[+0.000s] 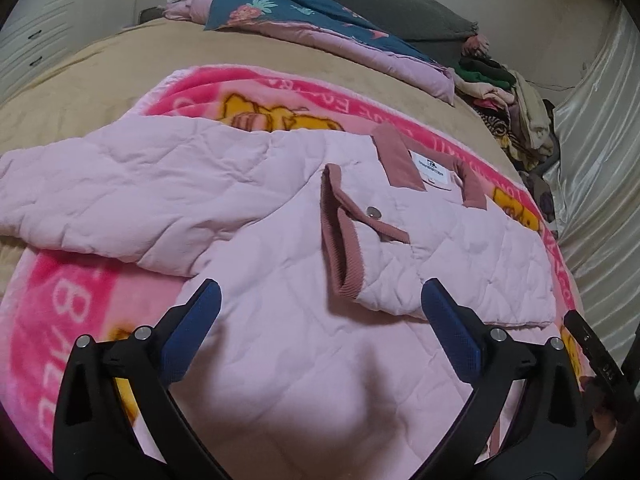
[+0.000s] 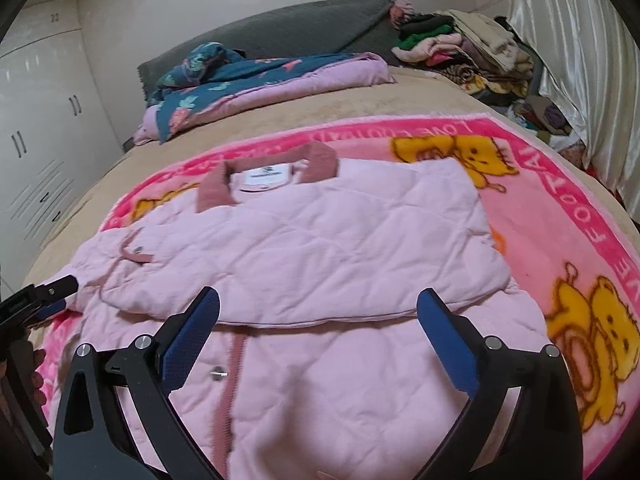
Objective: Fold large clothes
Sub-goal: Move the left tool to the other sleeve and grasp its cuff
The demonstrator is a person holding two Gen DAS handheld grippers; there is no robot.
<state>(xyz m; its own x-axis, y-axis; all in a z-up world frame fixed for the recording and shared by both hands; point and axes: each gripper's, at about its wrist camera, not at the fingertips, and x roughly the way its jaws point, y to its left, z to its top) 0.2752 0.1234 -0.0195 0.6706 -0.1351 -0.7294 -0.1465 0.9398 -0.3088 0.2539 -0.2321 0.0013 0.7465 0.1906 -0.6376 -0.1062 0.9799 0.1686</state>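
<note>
Pink quilted fabric fills the near ground under both our tools: the jacket [image 1: 304, 248] lies front-up on the pink cartoon blanket [image 2: 532, 216], which is spread over a tan bed cover [image 1: 80, 76]. We hold the left gripper [image 1: 320, 316] just above the jacket's lower body with its blue pads spread wide and nothing between them. Our right gripper [image 2: 318, 318] hovers over the front placket, likewise spread apart and holding nothing.

The jacket is pale pink with diamond stitching and dusty-rose corduroy trim. One sleeve is folded across the chest, so its ribbed cuff [image 1: 340, 232] rests near the middle; the other sleeve [image 1: 120, 192] reaches out sideways toward the blanket's edge. The collar [image 2: 272, 176] points toward the head of the bed.

Blanket shows bare along the jacket's side in the right wrist view, and tan cover lies open beyond the collar up to a blue floral quilt [image 2: 240, 80]. A heap of clothes [image 2: 460, 52] sits beside the curtain [image 2: 580, 80].

Pink border lettering reads "LOVE"; the white neck label [image 1: 432, 168] is too small to read. A metal snap [image 2: 218, 374] shines on the placket.
</note>
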